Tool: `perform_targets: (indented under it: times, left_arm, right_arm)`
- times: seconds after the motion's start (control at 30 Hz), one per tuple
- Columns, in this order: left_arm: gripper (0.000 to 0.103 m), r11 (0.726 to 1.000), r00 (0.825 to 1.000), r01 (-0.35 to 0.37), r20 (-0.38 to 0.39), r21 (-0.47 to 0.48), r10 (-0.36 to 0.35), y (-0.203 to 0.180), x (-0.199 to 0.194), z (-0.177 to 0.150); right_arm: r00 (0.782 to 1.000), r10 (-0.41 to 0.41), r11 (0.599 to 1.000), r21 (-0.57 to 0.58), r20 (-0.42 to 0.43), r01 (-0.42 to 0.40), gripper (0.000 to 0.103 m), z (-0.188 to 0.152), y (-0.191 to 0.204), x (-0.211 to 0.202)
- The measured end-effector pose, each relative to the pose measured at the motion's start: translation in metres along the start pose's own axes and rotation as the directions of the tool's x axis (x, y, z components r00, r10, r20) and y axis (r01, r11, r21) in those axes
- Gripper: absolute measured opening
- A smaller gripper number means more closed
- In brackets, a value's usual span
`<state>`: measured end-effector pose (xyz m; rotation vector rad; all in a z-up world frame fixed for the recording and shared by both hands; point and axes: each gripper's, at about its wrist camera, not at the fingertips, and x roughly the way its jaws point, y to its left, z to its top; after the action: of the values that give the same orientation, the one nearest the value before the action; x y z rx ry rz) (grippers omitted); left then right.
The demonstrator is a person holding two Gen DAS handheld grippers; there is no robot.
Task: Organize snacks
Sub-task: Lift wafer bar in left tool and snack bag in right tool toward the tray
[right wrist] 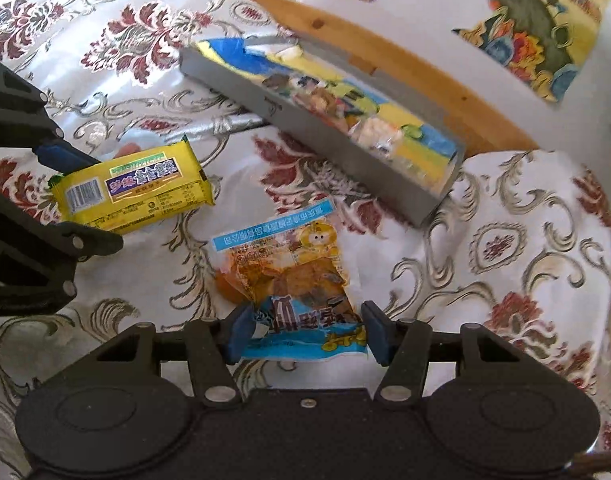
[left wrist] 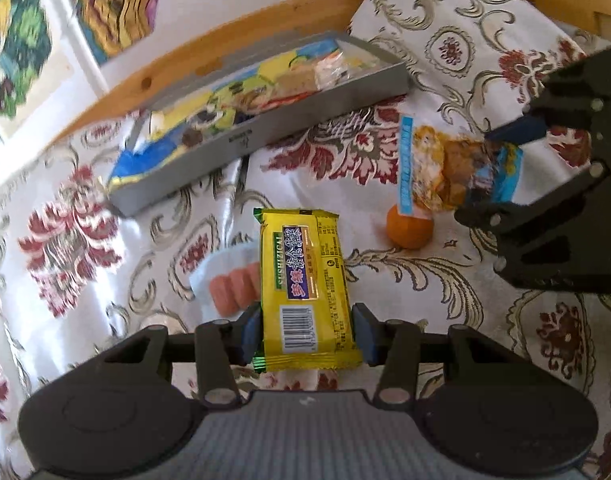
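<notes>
Currently left tool (left wrist: 307,336) pinches the yellow snack bar (left wrist: 307,280), right tool (right wrist: 305,330) pinches the orange-blue snack pouch (right wrist: 293,280). Both are above the floral cloth (right wrist: 505,240), near the grey tray (left wrist: 265,120) holding other snacks.

The tablecloth (left wrist: 85,280) is shiny woven cloth with a satin sheen. The yellow packet (left wrist: 307,288) is glossy plastic film — so is the orange-and-blue packet (right wrist: 293,280), crinkled and partly see-through. The grey tray (left wrist: 265,132) looks matt and smooth. Behind it runs a bare wooden rail (right wrist: 425,80) — pale, knotted.
</notes>
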<state>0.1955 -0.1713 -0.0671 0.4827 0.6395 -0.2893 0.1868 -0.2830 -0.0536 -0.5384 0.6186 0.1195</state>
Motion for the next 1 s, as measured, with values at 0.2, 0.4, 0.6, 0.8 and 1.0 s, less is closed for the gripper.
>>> perform_targets:
  times: [0.2, 0.4, 0.6, 0.8, 1.0]
  left_arm:
    - [0.051, 1.000, 0.998, -0.027, 0.061, 0.011, 0.026, -0.001, -0.010, 0.006]
    - [0.051, 0.998, 0.987, -0.067, 0.145, 0.019, 0.064, 0.001, -0.020, 0.014]
    - [0.051, 0.993, 0.969, -0.113, 0.224, 0.017, 0.107, 0.006, -0.024, 0.027]
    - [0.051, 0.986, 0.950, -0.160, 0.267, -0.038, 0.165, 0.027, -0.016, 0.052]
    - [0.051, 0.971, 0.934, -0.198, 0.276, -0.134, 0.229, 0.059, 0.003, 0.084]
  right_arm:
    - [0.997, -0.054, 0.998, 0.019, 0.062, 0.053, 0.059, 0.002, -0.004, -0.010]
    - [0.981, -0.117, 0.993, 0.040, 0.153, 0.112, 0.059, 0.005, -0.009, -0.021]
    - [0.953, -0.187, 0.981, 0.087, 0.239, 0.171, 0.059, 0.012, -0.015, -0.029]
    - [0.916, -0.256, 0.960, 0.195, 0.310, 0.203, 0.059, 0.030, -0.030, -0.022]
    - [0.889, -0.306, 0.922, 0.340, 0.341, 0.187, 0.059, 0.048, -0.052, -0.004]
